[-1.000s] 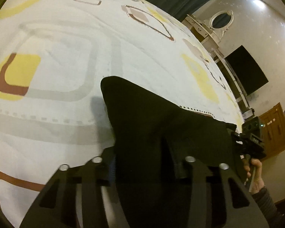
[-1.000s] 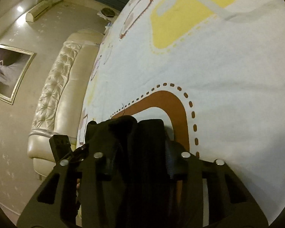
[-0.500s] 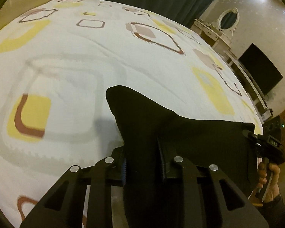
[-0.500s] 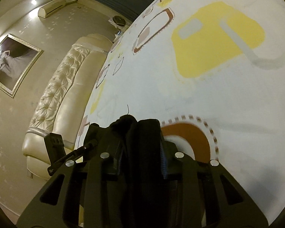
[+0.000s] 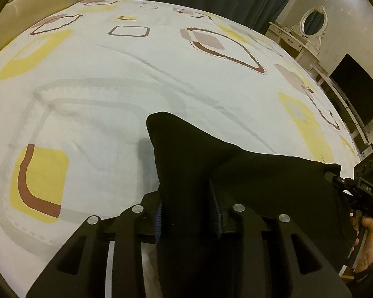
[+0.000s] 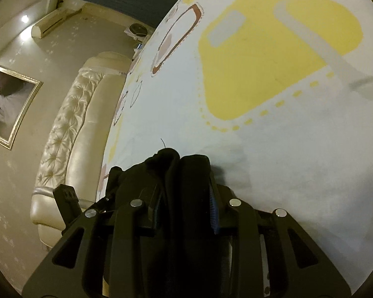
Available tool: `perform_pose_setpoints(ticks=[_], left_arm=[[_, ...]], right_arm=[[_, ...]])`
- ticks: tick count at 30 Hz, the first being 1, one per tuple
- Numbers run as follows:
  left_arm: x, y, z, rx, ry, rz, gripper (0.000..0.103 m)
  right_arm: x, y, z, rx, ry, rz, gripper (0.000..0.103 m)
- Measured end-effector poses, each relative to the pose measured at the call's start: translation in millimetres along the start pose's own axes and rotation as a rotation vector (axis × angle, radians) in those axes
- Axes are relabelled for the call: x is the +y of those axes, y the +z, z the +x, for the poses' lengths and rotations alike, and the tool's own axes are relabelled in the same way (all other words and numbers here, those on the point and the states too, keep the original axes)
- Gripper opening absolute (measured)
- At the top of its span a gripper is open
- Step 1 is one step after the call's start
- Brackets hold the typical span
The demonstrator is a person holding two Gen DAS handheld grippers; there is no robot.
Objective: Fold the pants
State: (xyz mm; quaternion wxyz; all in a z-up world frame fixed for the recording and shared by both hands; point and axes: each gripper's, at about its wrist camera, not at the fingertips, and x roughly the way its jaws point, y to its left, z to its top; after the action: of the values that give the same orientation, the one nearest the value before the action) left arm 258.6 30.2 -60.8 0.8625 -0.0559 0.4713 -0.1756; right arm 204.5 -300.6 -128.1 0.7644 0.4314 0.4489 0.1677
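The black pants (image 5: 248, 173) hang stretched between my two grippers above the patterned bed sheet (image 5: 112, 87). My left gripper (image 5: 187, 213) is shut on one end of the fabric, and a black corner sticks up past its fingers. My right gripper (image 6: 186, 206) is shut on the other bunched end of the pants (image 6: 171, 168). In the left wrist view the right gripper (image 5: 365, 191) and the hand holding it show at the far right edge. In the right wrist view the left gripper (image 6: 67, 198) shows at the lower left.
The bed sheet (image 6: 273, 99) is white with yellow, brown and grey shapes. A cream tufted headboard (image 6: 69, 129) lies at the bed's edge. A dresser with an oval mirror (image 5: 313, 22) and a dark TV screen (image 5: 355, 92) stand beyond the bed's right side.
Both grippers have risen and tilted with the pants still held. More of the bed and room shows now, and the pants are stretched wider between the grippers.
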Motion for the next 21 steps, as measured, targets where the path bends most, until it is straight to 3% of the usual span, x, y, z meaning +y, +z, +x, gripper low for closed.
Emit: perform_pose_setpoints(ticks=[21], left_arm=[[6.0, -0.8, 3.9, 0.01, -0.021, -0.007, 0.037]], right_arm=[[-6.5, -2.2, -3.2, -0.003, 0.024, 0.02, 0.03]])
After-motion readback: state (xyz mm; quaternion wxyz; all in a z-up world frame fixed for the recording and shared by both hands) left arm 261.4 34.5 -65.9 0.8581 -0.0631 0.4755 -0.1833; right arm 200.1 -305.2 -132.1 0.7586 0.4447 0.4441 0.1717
